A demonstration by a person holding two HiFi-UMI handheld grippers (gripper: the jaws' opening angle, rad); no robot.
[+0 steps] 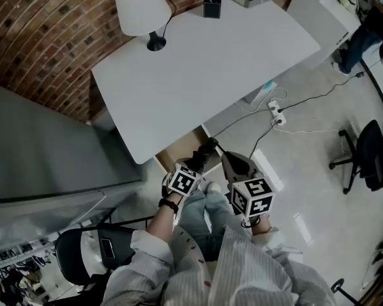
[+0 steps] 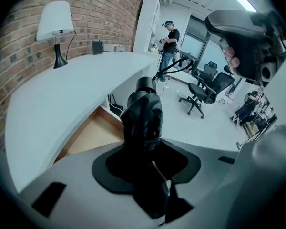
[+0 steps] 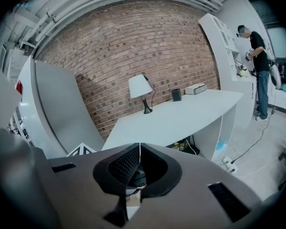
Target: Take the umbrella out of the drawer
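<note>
Slippage threatens: the left gripper [image 2: 145, 149] has its jaws part-open, clamped on the black umbrella's [image 2: 143, 116] near end, above the open drawer [image 2: 93, 135]. The right gripper's [image 3: 136, 149] jaws meet, seemingly empty.

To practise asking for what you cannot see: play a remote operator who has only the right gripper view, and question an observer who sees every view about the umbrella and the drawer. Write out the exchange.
Operator: My view shows the white desk and the lamp, but no umbrella. Where is it?
Observer: The left gripper has its jaws closed on a black folded umbrella.
Operator: I cannot see under the desk. Is the drawer open?
Observer: Yes. The drawer under the desk stands open, and its wooden bottom shows beside the umbrella.
</note>
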